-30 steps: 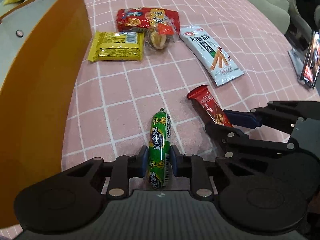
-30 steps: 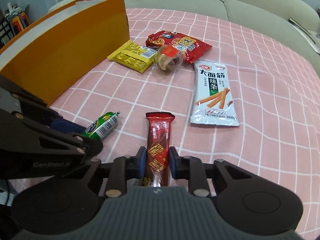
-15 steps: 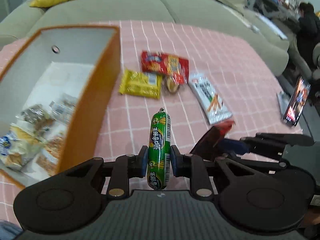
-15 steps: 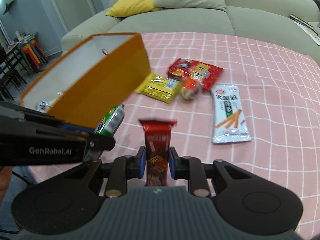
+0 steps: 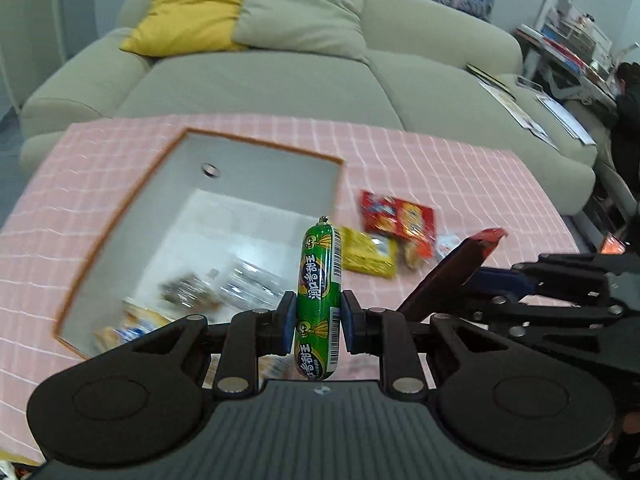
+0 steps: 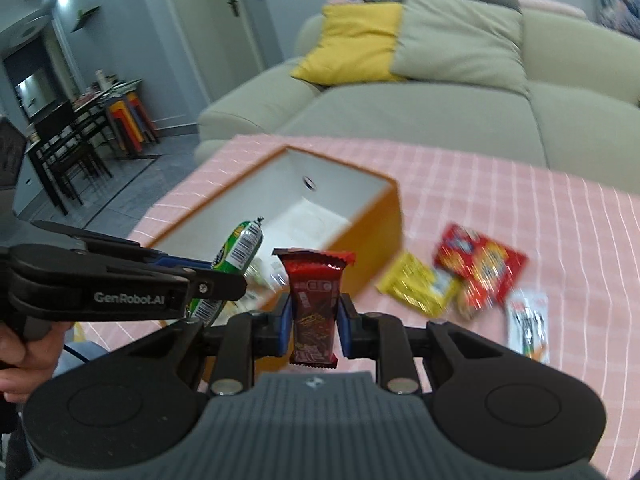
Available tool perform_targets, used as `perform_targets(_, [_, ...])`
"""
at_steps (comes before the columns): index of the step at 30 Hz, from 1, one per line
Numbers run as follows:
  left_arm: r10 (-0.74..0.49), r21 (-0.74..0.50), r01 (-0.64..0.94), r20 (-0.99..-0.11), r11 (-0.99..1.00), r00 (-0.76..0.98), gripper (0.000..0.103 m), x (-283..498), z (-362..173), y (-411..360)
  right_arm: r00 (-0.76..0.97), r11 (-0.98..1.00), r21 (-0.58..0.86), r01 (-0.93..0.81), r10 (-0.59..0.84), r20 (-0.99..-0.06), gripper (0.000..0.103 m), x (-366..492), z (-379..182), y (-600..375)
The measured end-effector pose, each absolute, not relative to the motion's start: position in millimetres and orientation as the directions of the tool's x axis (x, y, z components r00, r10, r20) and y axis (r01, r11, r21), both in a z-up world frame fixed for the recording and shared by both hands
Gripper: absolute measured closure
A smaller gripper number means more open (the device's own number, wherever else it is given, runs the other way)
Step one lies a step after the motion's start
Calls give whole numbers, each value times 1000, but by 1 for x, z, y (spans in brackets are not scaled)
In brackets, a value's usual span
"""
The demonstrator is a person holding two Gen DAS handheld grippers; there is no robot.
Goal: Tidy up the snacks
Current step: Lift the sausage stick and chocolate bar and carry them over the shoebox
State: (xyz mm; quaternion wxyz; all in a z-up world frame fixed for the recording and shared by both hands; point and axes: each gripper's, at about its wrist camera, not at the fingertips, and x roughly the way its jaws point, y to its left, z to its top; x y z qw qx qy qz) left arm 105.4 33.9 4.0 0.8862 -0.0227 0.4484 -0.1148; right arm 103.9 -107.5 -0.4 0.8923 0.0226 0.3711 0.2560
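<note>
My left gripper (image 5: 317, 322) is shut on a green sausage stick (image 5: 318, 280) and holds it high above the near edge of the orange box (image 5: 120, 216). My right gripper (image 6: 313, 322) is shut on a red snack bar (image 6: 314, 300), held above the table beside the box (image 6: 372, 256). The box holds several snack packs (image 5: 188, 292). The sausage (image 6: 236, 256) and left gripper show at the left of the right wrist view. The red bar (image 5: 460, 268) shows at the right of the left wrist view.
On the pink checked tablecloth (image 5: 460, 184) lie a yellow pack (image 5: 370, 254), a red pack (image 5: 400, 220) and a small clear pack (image 5: 448, 246). A white stick-snack pack (image 6: 528, 324) lies further right. A sofa (image 5: 280, 80) stands behind the table.
Both grippers have risen high above the table with their snacks and moved toward the box; the box's inside now shows from above.
</note>
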Motion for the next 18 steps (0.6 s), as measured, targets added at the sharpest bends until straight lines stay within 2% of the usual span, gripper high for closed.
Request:
perform_targets(9, [-142,-72,139,-789,988,597,78,131,15,80,569,827,172,-536,504,-650,83,146,27,-58])
perform_targets(18, [-147,-117,89,-833,989,534,78,176,-16,110,455,801,188,-568,496,-739,83,220,-2,-15])
